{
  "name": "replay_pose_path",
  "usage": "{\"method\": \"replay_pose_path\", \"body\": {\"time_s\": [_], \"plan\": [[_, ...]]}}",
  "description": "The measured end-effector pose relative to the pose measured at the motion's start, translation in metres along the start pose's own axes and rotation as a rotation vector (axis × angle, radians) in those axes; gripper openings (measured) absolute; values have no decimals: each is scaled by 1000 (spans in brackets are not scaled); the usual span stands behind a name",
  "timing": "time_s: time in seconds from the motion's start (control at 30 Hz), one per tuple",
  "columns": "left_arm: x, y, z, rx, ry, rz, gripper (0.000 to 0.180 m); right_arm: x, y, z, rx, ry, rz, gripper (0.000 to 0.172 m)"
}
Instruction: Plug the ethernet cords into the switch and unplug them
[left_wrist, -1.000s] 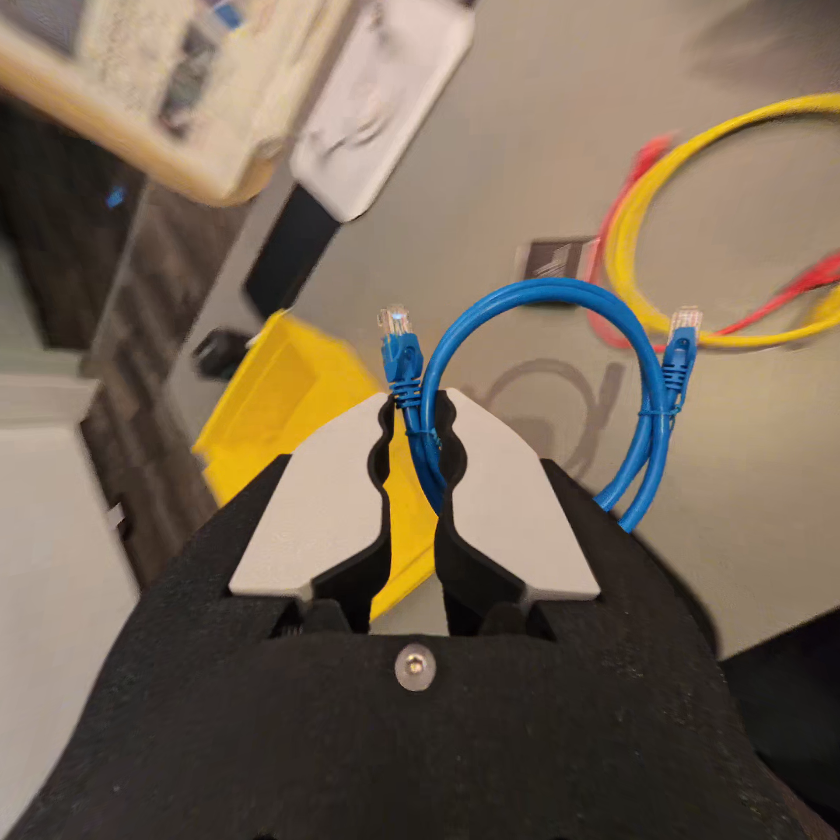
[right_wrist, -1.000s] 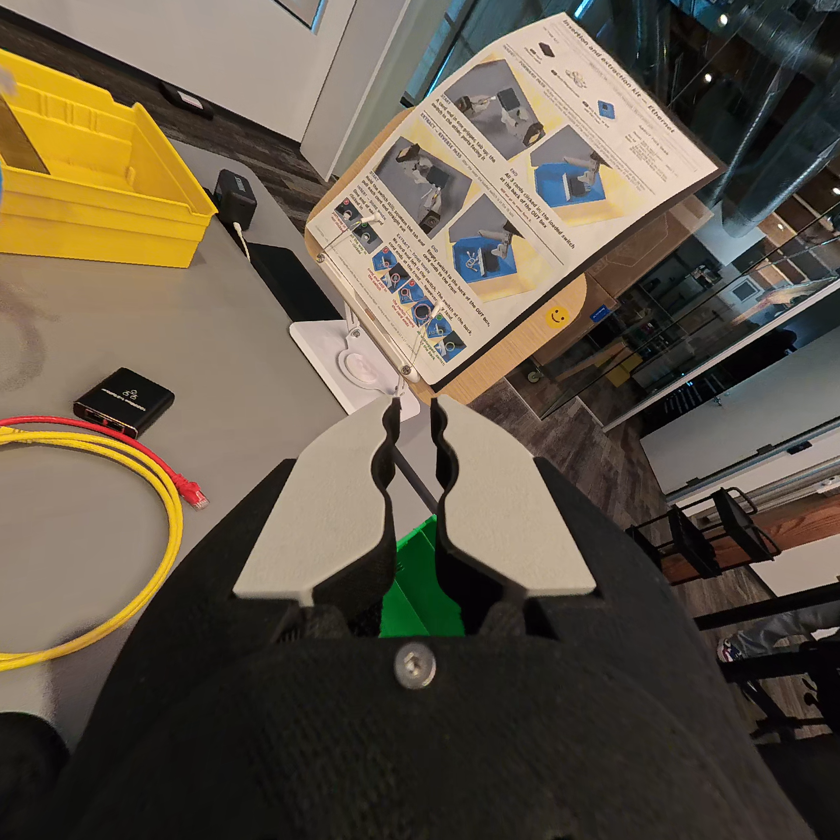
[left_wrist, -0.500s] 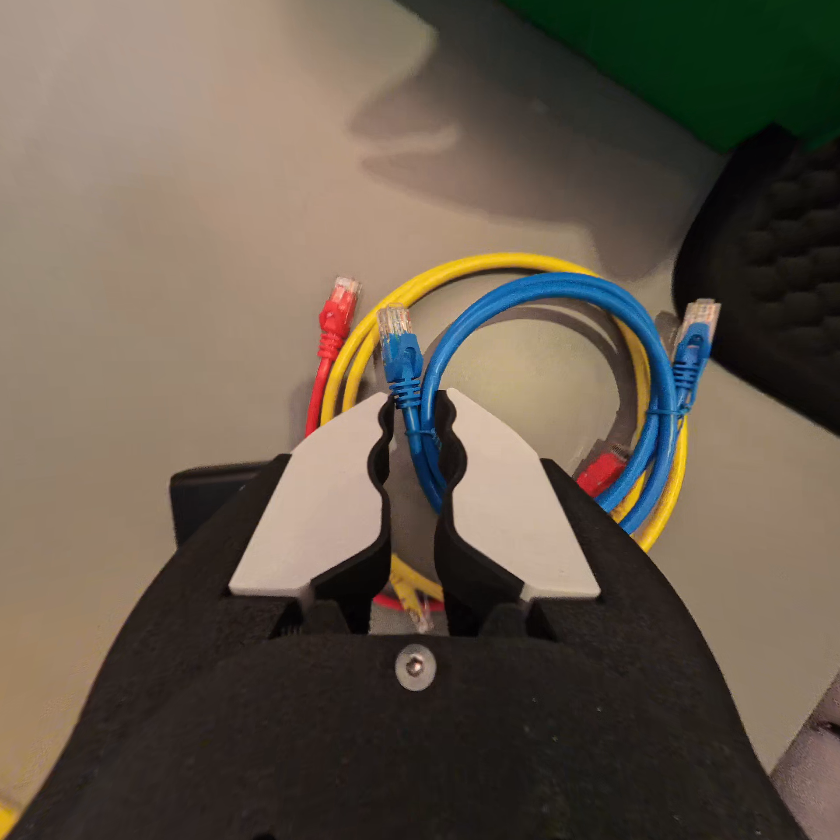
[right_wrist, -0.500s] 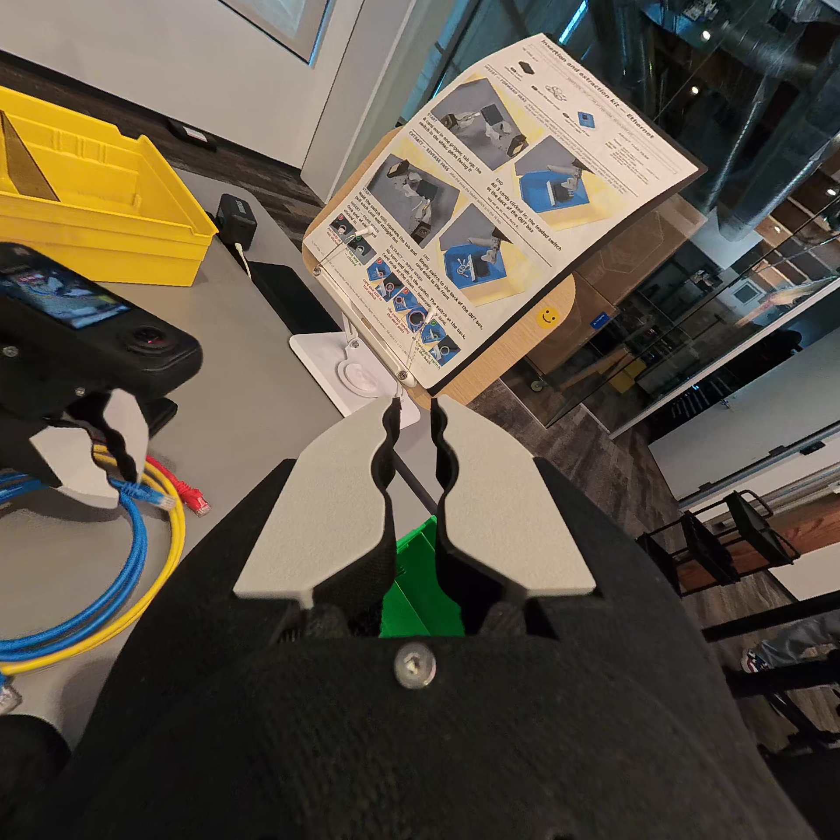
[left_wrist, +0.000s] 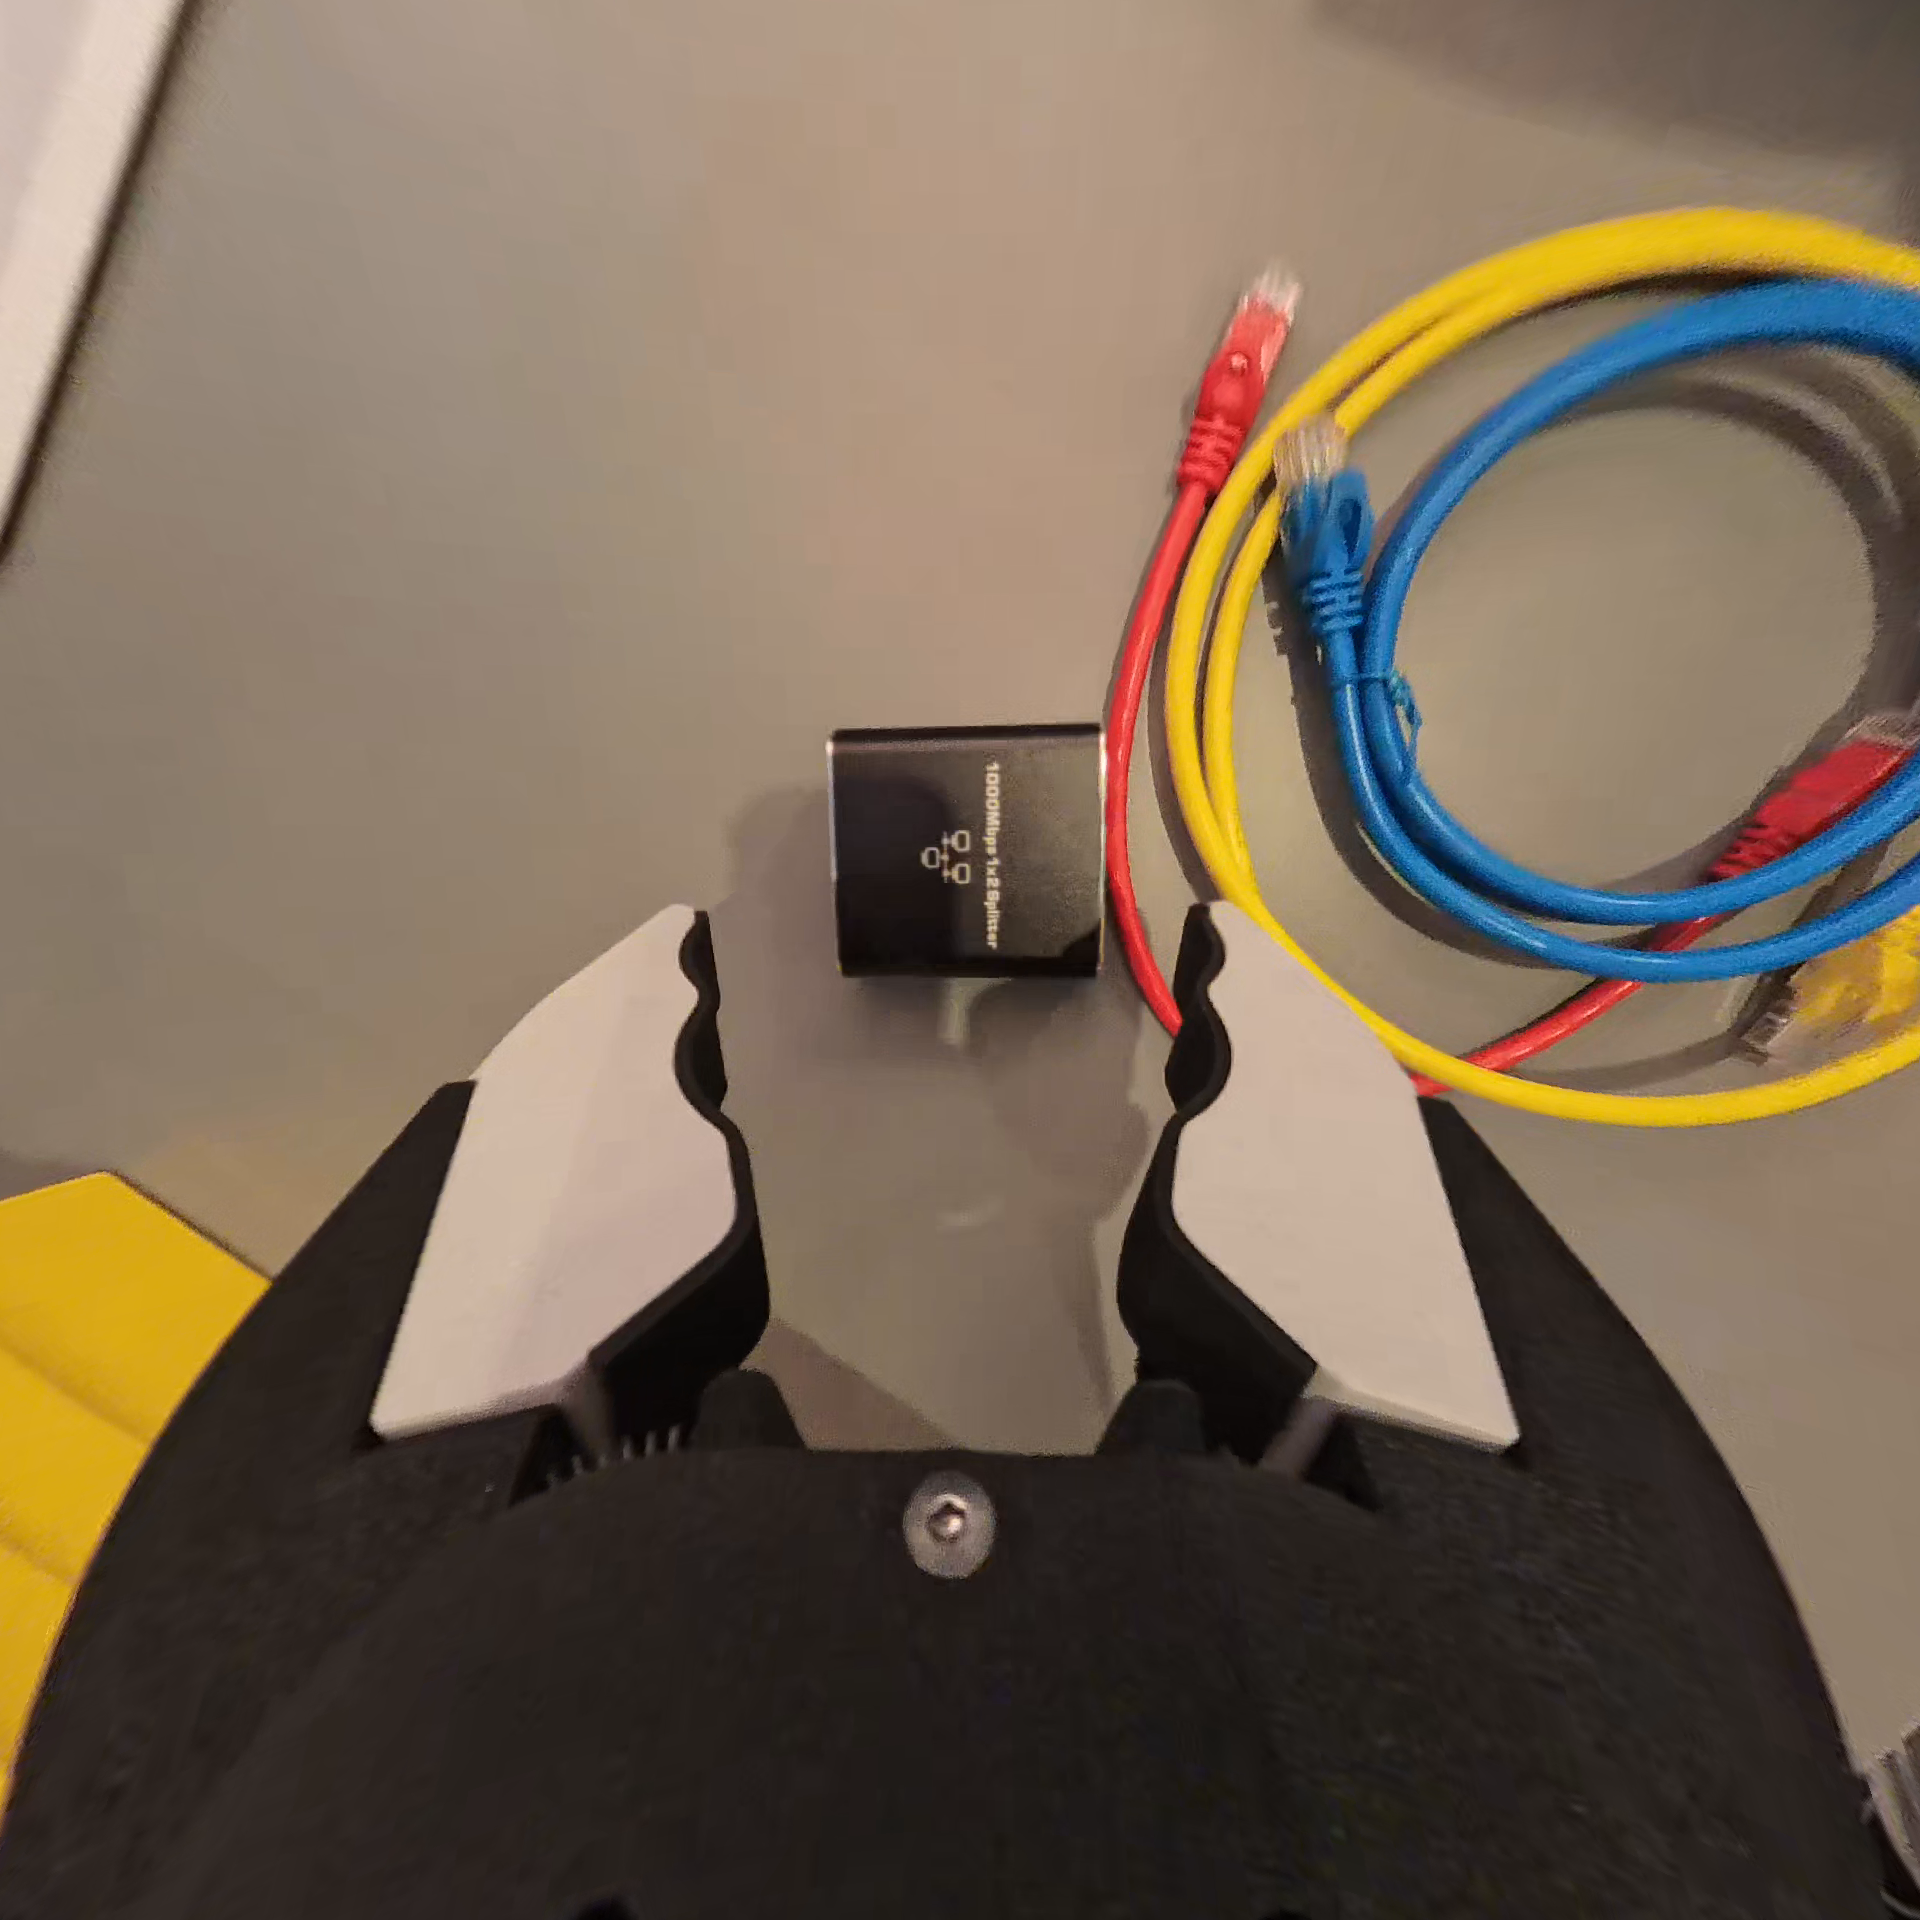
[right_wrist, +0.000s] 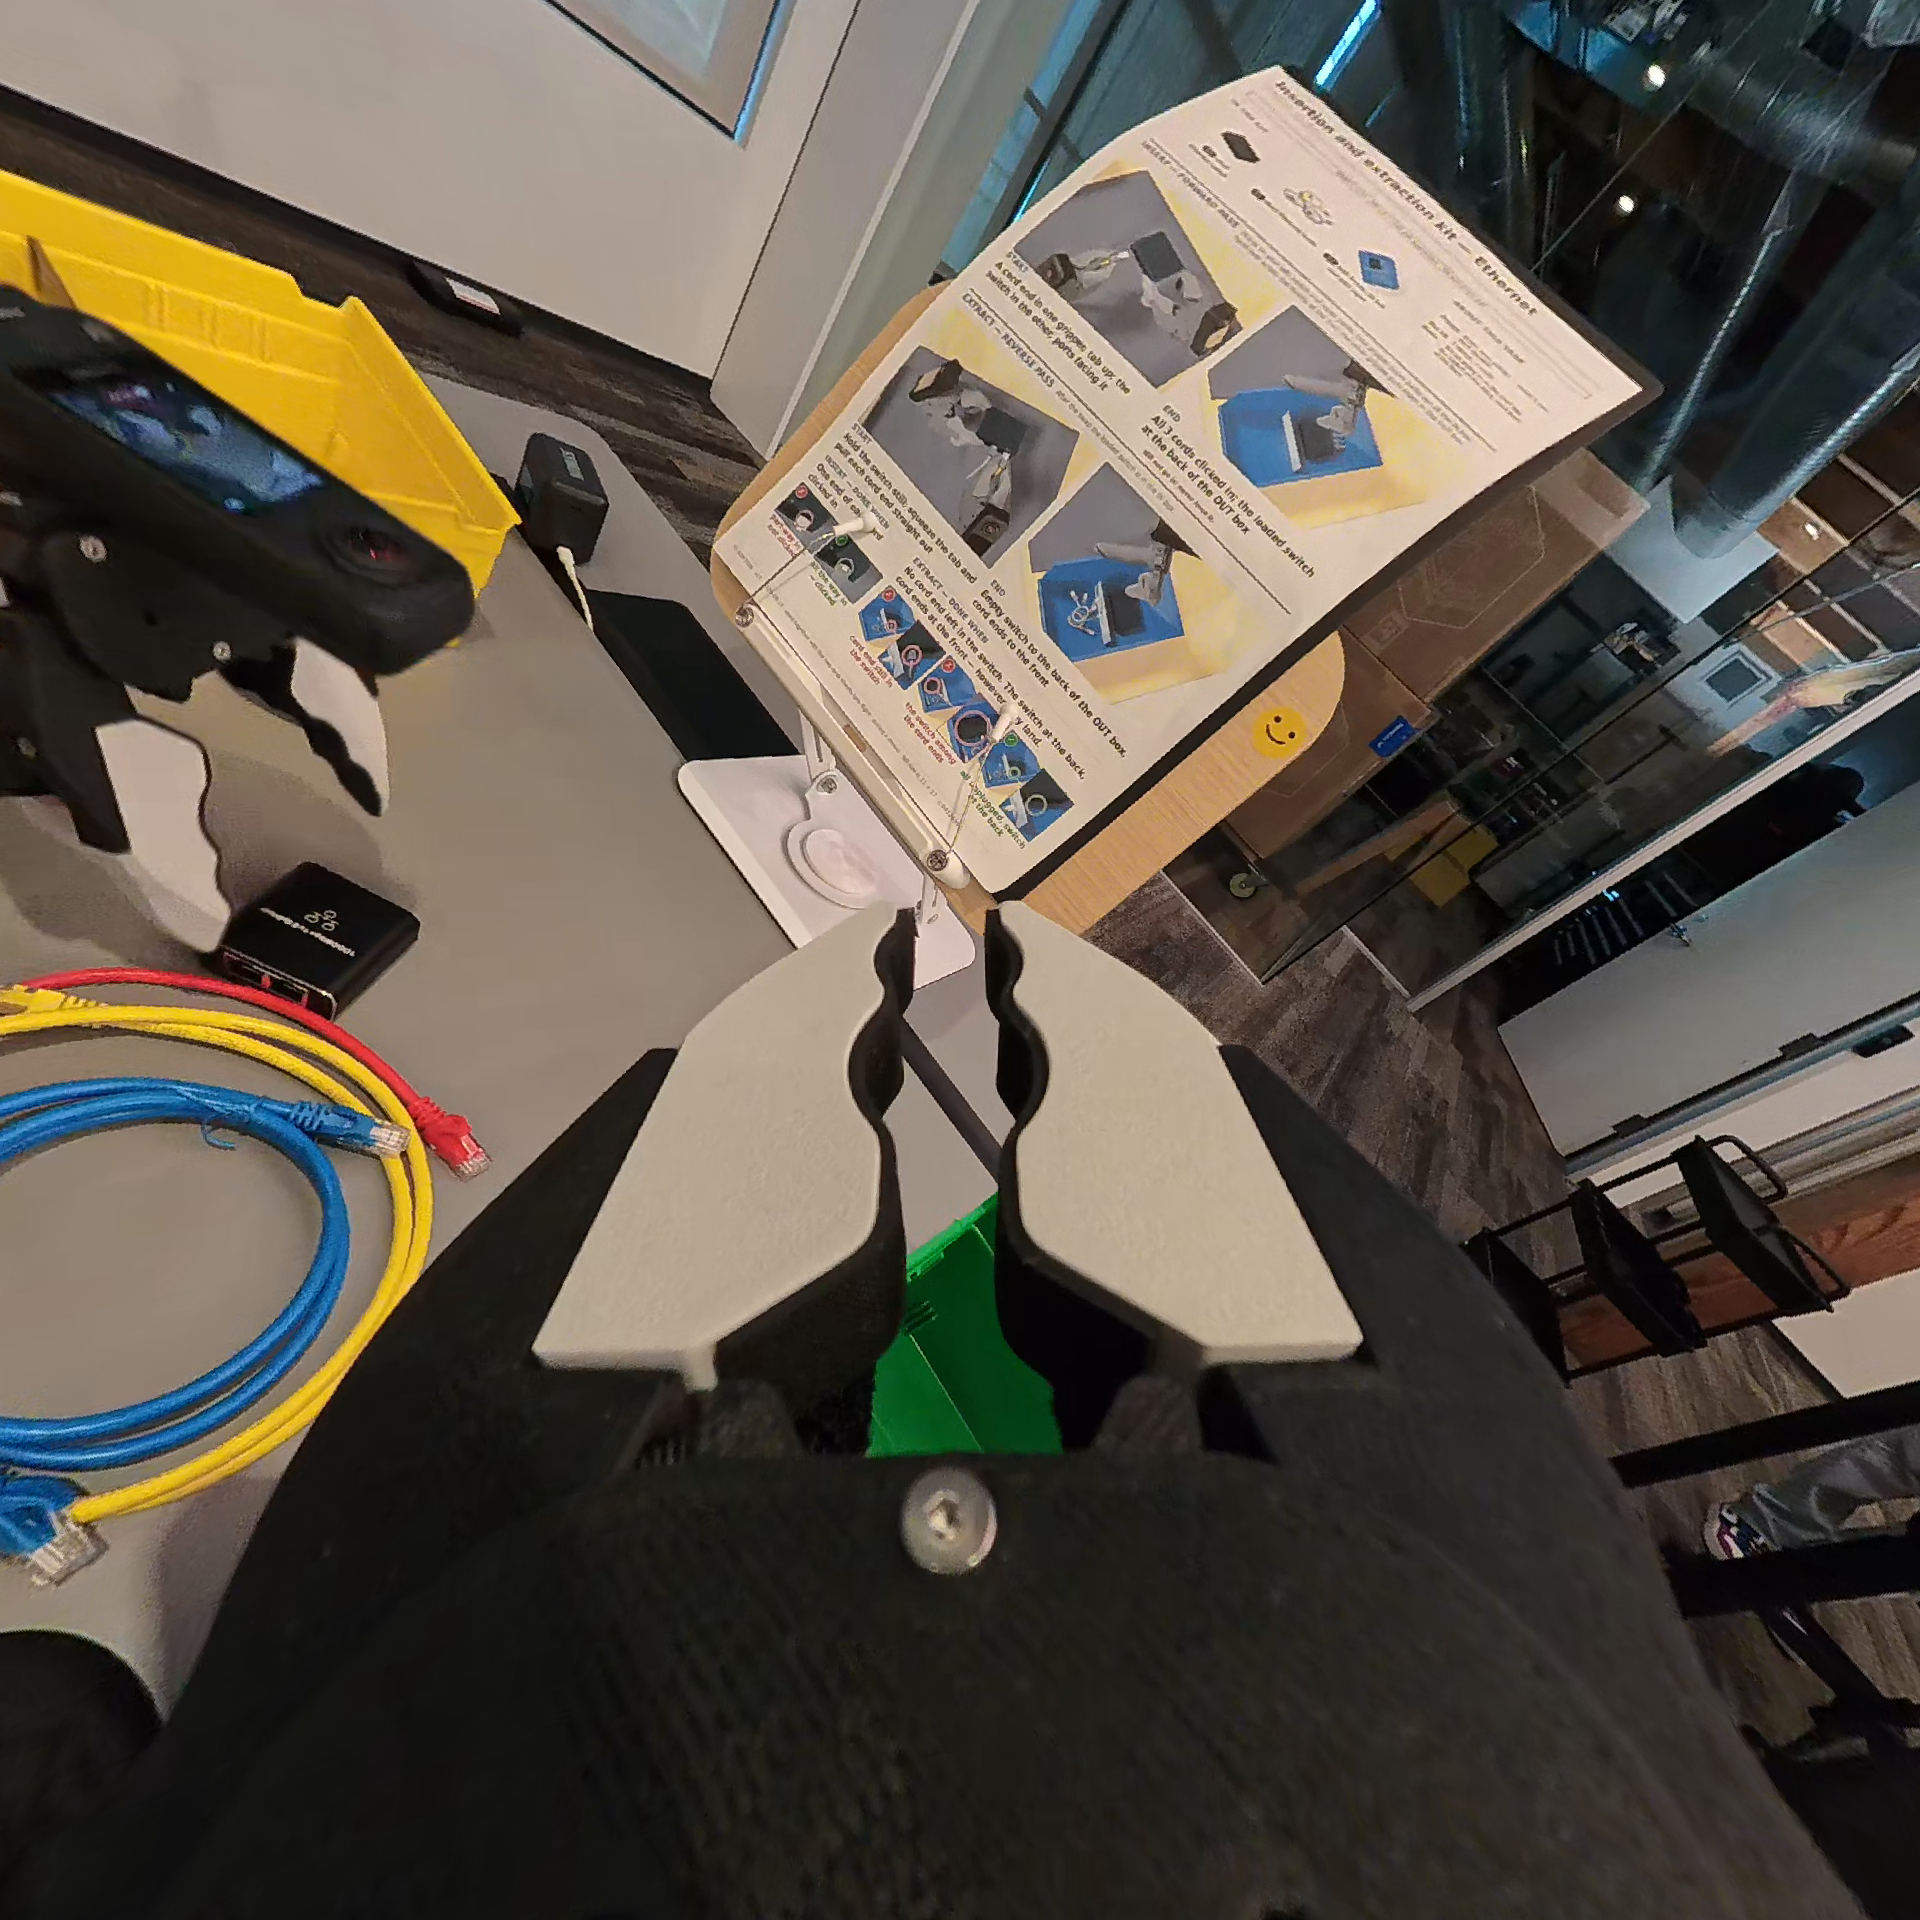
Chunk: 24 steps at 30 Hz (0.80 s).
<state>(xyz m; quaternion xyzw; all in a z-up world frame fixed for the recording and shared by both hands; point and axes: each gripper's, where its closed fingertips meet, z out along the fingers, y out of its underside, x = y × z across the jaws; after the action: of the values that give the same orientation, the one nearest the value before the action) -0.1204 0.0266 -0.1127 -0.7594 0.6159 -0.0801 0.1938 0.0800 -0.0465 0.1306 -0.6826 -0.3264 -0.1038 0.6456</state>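
In the left wrist view my left gripper is wide open and empty, hovering just short of the black switch, which lies flat on the grey table. The coiled blue cord lies on the table to the right, over the yellow cord and the red cord. The right wrist view shows the left gripper above the switch, with the blue cord lying free. My right gripper is off to the right near the table edge, its jaws a narrow gap apart with nothing between them.
A yellow bin stands at the table's back left and shows in the left wrist view. A printed instruction sheet on a white stand and a black adapter are at the back. A green bin sits below my right gripper. There is about 30 cm between the tips of the two grippers.
My left gripper carried the blue cord down onto the other cords, opened and let it go, then moved left over the switch. The right gripper stayed in place.
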Motion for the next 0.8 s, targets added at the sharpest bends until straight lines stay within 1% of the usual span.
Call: {"method": "replay_pose_path", "body": {"time_s": [0.1,0.23,0.27,0.33,0.37,0.43,0.53,0.8], "plan": [[3,8,15,-55,31,6,85,-1,-1,-2,2,1,-2,14],[-5,12,29,-109,11,53,91,0,1,-3,-2,-3,3,14],[-5,12,32,-121,16,65,90,1,2,-3,-4,-1,3,14],[-3,12,36,-134,41,77,78,2,3,-3,-1,1,7,14],[1,11,37,-129,67,79,63,3,3,-3,1,1,11,14],[1,10,37,-128,76,86,63,4,5,-3,-1,1,14,14],[-5,17,35,-165,70,88,62,4,6,-3,-4,1,19,14],[-49,53,24,-281,12,16,62,2,6,-2,-9,-3,12,14]]}}
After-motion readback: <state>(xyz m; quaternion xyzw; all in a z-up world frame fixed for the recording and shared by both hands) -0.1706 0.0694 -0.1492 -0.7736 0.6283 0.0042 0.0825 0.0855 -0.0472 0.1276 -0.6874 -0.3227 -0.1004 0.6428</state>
